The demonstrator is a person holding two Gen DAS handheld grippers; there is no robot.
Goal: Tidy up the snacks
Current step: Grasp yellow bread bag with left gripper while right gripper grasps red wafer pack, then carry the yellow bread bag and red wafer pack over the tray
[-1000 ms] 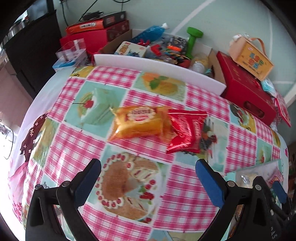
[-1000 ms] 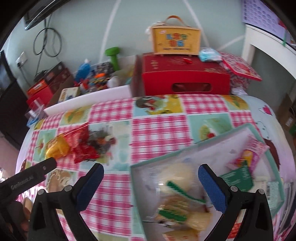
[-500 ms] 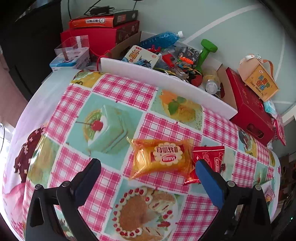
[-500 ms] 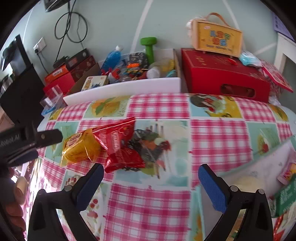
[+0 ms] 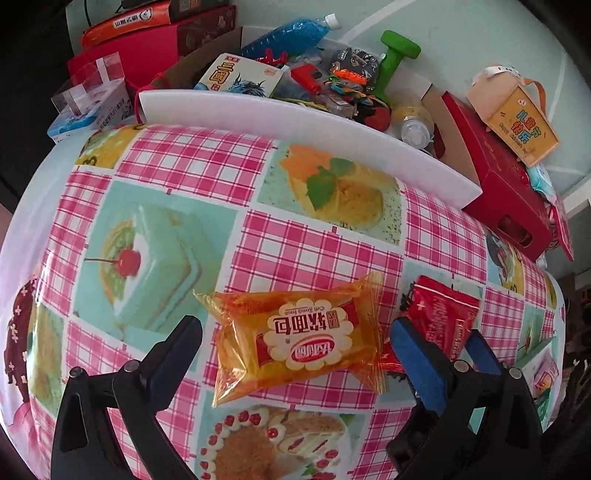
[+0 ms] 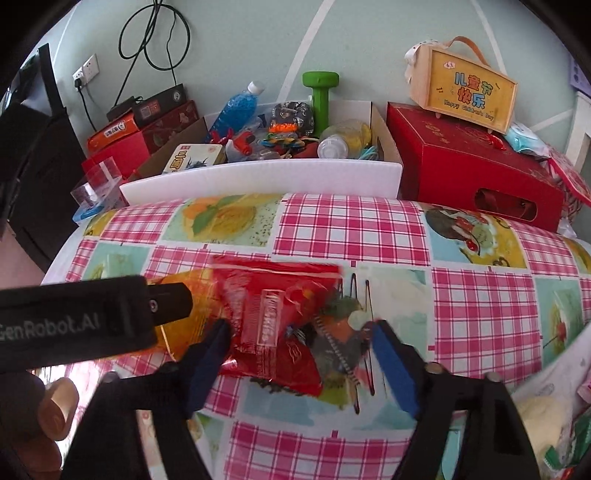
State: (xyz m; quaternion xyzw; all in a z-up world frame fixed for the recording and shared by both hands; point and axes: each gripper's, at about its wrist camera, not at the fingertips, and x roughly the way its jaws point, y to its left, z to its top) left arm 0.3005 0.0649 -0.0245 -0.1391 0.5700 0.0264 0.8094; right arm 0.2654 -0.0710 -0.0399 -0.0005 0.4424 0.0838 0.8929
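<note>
A round table under a glossy pink-checked oilcloth printed with cakes and desserts (image 6: 351,225) fills the room's middle. Behind the table rises a pale green wall crossed by thin white lines (image 6: 258,33). On that wall, up and left of the table, a white socket (image 6: 85,71) feeds black cables looping upward (image 6: 155,40). A black cabinet (image 6: 33,147) stands at the table's left. A white furniture frame (image 6: 580,129) shows past the table's right edge. Soft daylight brightens everything.
</note>
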